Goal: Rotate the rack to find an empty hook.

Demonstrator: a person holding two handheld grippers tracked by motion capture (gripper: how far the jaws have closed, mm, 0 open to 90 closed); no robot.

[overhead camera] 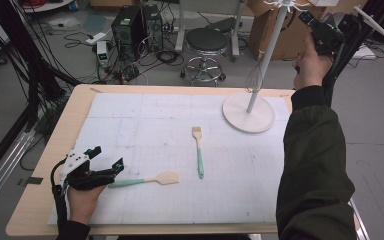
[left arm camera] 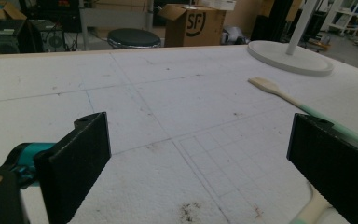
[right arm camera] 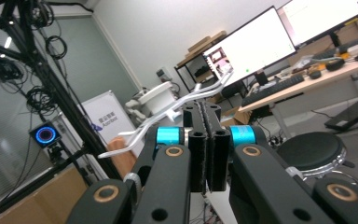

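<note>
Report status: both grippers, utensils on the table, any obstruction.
Left gripper open at spatula handle. Right gripper shut, empty, raised by rack pole. Pastry brush mid-mat, untouched. No obstruction.

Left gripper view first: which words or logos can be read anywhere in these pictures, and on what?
"SF", with a curved logo: on the box.
Banner: a logo and characters, too blurred to read.
Monitors: on-screen content too small to read.

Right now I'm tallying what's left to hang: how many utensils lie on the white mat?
2. A spatula lies front left, beside the left tool; a brush lies near the middle. A whisk already hangs on the stand.
</note>
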